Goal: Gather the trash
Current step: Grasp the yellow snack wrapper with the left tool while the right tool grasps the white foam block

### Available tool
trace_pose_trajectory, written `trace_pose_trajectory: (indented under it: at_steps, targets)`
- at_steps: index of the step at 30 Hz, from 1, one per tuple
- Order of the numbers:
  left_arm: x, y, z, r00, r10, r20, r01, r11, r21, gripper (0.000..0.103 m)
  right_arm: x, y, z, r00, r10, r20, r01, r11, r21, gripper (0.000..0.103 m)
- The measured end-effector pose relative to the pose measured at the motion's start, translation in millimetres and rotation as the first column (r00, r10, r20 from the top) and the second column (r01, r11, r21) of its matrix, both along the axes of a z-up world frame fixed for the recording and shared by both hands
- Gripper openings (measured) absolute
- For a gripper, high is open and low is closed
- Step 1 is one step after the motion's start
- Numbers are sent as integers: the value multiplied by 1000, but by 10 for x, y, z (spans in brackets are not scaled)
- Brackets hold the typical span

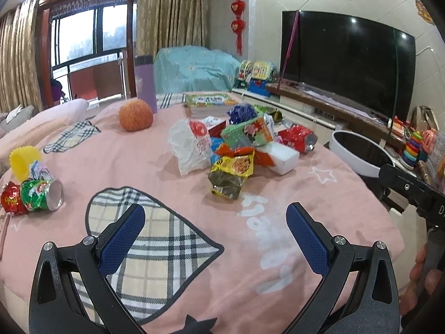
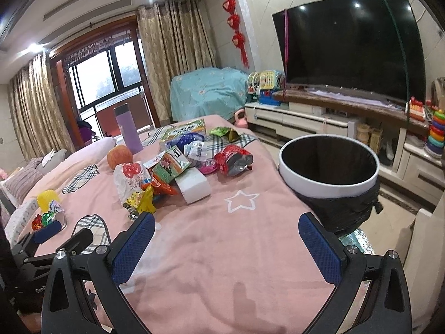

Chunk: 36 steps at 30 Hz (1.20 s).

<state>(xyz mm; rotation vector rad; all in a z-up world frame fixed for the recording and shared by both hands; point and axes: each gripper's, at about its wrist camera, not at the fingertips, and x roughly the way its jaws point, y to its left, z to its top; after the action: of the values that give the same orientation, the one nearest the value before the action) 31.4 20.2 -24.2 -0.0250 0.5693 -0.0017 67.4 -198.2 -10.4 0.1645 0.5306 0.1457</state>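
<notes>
We held both tongs wide open and empty above the pink blanket (image 2: 222, 250), the left tongs (image 1: 215, 239) low over a plaid patch, the right tongs (image 2: 226, 247) nearer the bin (image 2: 328, 186). The bin stood just off the blanket's right edge, lined with a black bag; its inside looked dark, and we could not tell whether anything lay in it. Nearly all the work seemed left. The main pile of wrappers (image 1: 239, 150) sat untouched in the middle, with a white plastic bag (image 1: 189, 144) and a white foam block (image 1: 281, 158) among it. A crushed can (image 1: 41, 194) and small wrappers lay well apart at the left. The apple (image 1: 136, 115) and purple flask (image 1: 146, 83) probably stay.
</notes>
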Motion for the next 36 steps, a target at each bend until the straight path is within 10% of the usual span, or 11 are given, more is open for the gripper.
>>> trace_pose_trajectory:
  at_steps: [36]
  targets:
    - [1260, 72, -378, 972, -71, -225, 53, 995, -84, 99, 1507, 394, -445, 901, 324, -288, -329, 944, 32, 99]
